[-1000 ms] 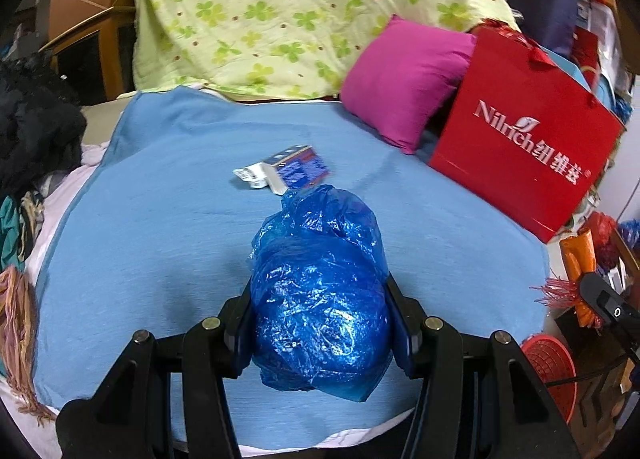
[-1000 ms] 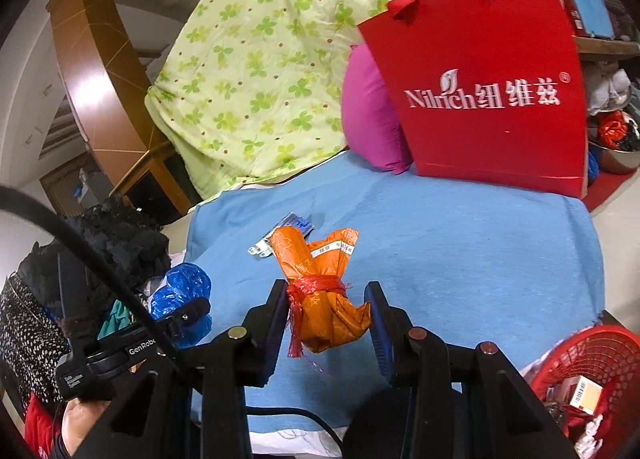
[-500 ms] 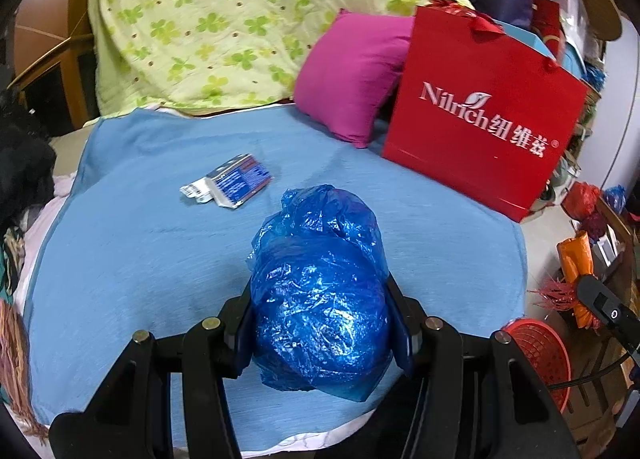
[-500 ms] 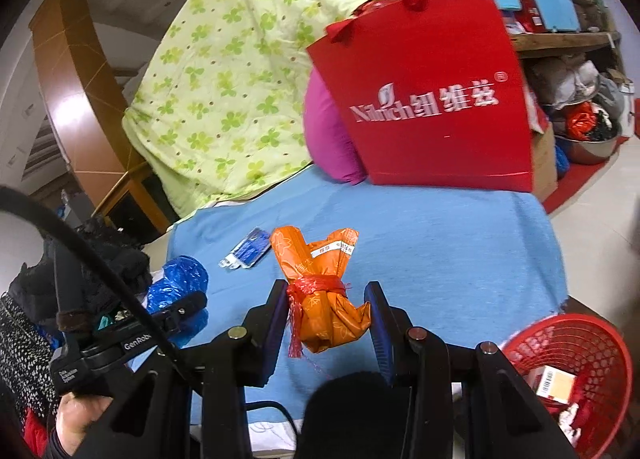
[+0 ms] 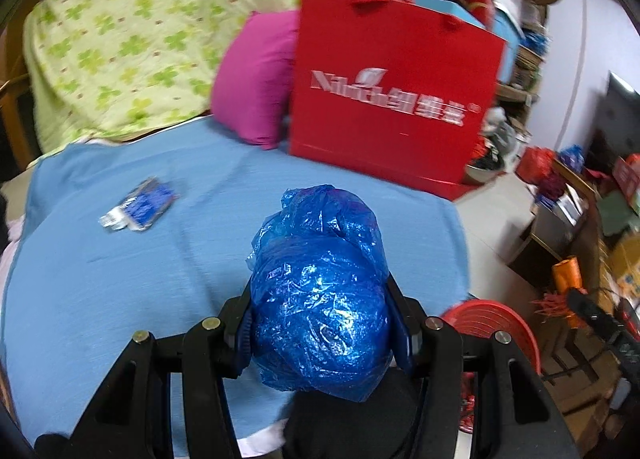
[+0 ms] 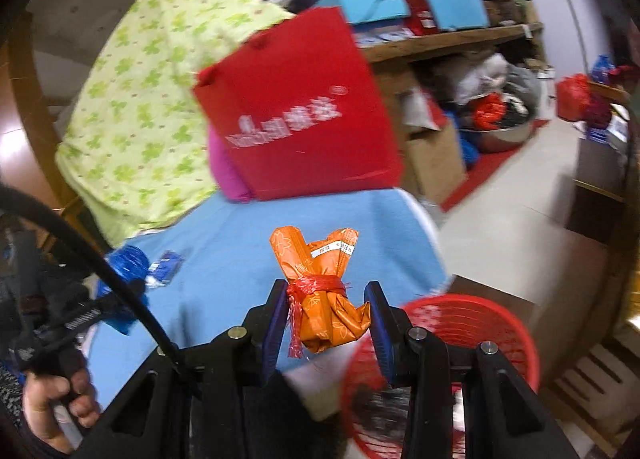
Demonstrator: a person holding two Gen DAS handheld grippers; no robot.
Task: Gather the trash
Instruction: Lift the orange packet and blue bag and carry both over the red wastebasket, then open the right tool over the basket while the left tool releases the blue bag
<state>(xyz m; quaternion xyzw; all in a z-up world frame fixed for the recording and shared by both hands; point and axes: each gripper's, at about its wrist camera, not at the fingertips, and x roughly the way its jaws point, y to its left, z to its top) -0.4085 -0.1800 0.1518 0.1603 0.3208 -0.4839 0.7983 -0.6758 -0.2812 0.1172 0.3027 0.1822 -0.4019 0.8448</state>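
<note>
The left gripper has its fingers closed against both flanks of a crumpled blue plastic bag, which bulges well past them and hangs above the blue bed cover. The bag looks light, soft and slick; a squeeze across its full middle, as here, suits it better than a pinch at the loose top. Beyond the fingers and to their left, a small blue packet lies flat on the cover, probably stiff enough to need a grip by one edge. The red basket sits low, just to the right of these fingers.

The right gripper clamps an orange wrapper bundle just below its red tie; that knotted waist is the firmest place to hold it. The bundle seems light and crinkly. This gripper points forward, tipped down, over the bed's edge, with the red basket right below and to the right of its fingers. Blur makes the basket's contents hard to read.
</note>
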